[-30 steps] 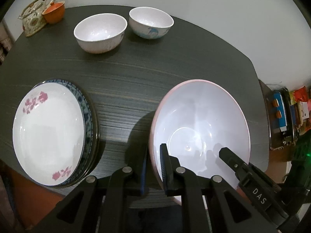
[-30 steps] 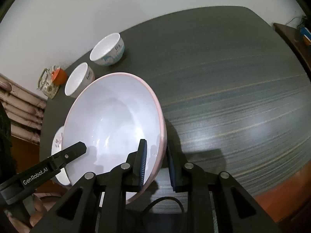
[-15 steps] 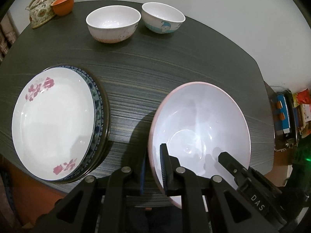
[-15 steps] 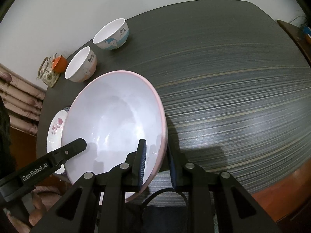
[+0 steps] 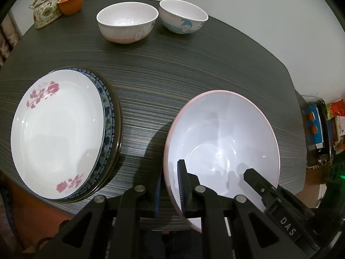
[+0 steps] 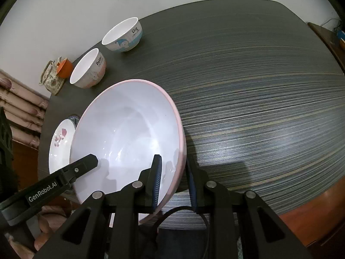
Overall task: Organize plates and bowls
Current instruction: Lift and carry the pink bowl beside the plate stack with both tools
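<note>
A large white bowl with a pink rim (image 5: 222, 133) is low over the dark table (image 5: 172, 64), near its front edge. My left gripper (image 5: 170, 172) is shut on the bowl's left rim, one pad inside and one outside. My right gripper (image 6: 172, 161) is shut on the opposite rim of this large bowl (image 6: 129, 125). A flowered white plate tops a stack of plates (image 5: 58, 129) to the left. Two small bowls stand at the back, a pink rabbit one (image 5: 127, 24) and a blue one (image 5: 183, 17).
A patterned teapot (image 5: 46, 10) and an orange cup (image 5: 71, 2) sit at the far left corner by the wall. Right of the large bowl stretches bare tabletop (image 6: 258, 108). A cluttered shelf (image 5: 323, 125) stands beyond the table's right edge.
Both views have come lower and closer to the table with the large bowl. The plates and back bowls look nearer. Both grippers keep their hold on the rim.
</note>
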`<action>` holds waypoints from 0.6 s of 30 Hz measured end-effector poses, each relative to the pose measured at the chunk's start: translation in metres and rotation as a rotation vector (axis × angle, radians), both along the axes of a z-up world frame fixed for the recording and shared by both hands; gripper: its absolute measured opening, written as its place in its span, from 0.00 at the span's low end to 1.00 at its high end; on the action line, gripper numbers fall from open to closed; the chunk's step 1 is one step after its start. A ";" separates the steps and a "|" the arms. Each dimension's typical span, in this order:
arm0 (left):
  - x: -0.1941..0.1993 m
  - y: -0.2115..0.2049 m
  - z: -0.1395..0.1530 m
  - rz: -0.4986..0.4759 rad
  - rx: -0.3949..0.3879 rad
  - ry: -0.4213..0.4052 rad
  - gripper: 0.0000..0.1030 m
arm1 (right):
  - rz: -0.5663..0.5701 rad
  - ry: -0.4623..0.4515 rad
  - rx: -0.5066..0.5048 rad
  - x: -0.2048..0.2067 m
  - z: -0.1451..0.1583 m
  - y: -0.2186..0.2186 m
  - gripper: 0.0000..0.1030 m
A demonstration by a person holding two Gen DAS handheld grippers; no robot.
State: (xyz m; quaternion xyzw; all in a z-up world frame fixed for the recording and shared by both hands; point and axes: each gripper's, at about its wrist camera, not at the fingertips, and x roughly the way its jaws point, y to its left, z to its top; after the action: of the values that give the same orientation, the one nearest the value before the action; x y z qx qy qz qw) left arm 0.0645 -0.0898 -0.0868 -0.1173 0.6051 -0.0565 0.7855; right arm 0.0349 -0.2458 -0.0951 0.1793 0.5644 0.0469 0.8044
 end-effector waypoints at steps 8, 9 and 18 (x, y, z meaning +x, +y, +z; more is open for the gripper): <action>0.001 0.001 -0.001 -0.004 0.002 -0.011 0.12 | 0.006 0.000 -0.003 -0.001 -0.003 0.000 0.23; 0.001 0.002 -0.001 -0.002 -0.001 -0.016 0.12 | 0.002 0.001 -0.001 -0.001 -0.003 0.000 0.23; 0.002 0.000 -0.002 0.000 0.006 -0.024 0.12 | 0.009 -0.008 -0.010 0.000 -0.003 0.000 0.23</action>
State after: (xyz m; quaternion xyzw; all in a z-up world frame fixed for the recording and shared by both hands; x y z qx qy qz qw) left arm 0.0668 -0.0894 -0.0886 -0.1142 0.5956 -0.0562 0.7931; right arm 0.0351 -0.2458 -0.0980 0.1725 0.5623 0.0483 0.8073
